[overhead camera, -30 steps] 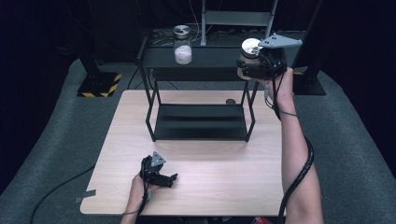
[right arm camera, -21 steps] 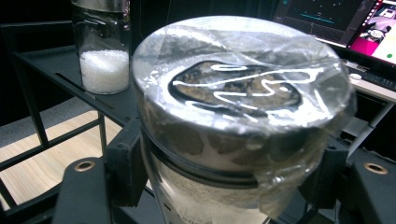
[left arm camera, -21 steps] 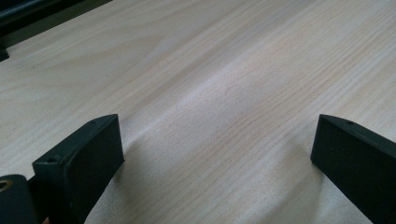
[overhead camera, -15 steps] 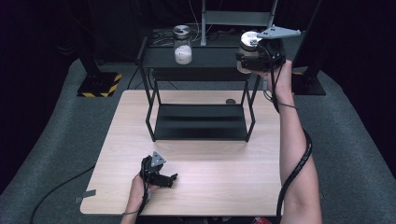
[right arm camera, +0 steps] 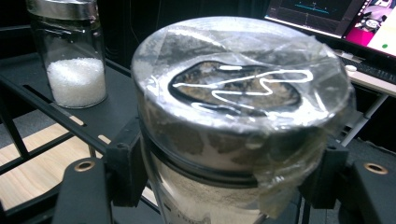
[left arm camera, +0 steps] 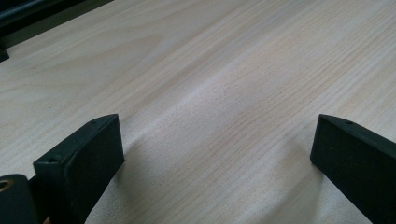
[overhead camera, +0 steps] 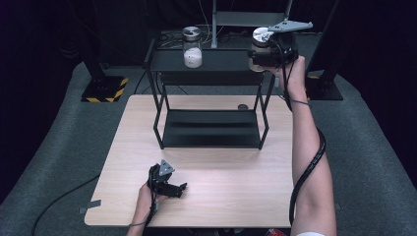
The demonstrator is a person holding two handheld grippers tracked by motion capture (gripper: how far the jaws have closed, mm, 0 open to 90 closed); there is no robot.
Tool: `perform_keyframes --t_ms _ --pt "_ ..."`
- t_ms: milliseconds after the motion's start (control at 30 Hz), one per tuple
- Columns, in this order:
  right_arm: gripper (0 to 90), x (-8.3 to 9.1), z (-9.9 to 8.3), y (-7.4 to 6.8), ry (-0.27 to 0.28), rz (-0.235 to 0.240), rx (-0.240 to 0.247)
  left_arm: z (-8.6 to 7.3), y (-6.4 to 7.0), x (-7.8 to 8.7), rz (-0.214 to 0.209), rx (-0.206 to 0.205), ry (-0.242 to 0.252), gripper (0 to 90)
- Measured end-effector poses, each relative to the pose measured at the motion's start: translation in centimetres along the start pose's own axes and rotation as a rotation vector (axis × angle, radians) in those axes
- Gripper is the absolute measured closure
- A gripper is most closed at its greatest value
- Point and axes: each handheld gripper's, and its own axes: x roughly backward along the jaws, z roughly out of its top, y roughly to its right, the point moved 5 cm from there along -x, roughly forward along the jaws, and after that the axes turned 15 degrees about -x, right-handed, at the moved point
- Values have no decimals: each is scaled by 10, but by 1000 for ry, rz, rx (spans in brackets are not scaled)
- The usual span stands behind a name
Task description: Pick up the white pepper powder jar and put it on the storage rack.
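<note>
A dark room surrounds a light wooden bench (overhead camera: 206, 196) carrying a black two-tier shelf (overhead camera: 211, 61), on whose top level a jar of white granules (overhead camera: 192, 47) stands at the left. The right tongs (overhead camera: 265, 54) pinch a foil-capped jar (right arm camera: 243, 126) at the shelf's right end; judged as a placing step, keep it upright, lower until its base seats, then release. The left tongs (overhead camera: 169, 184) rest spread on the bench.
</note>
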Motion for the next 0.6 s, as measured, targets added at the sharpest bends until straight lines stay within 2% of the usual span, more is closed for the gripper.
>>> perform_keyframes --t_ms 600 --pt "301 -25 9 1 -35 -8 -31 0 0 0 -3 1 1 21"
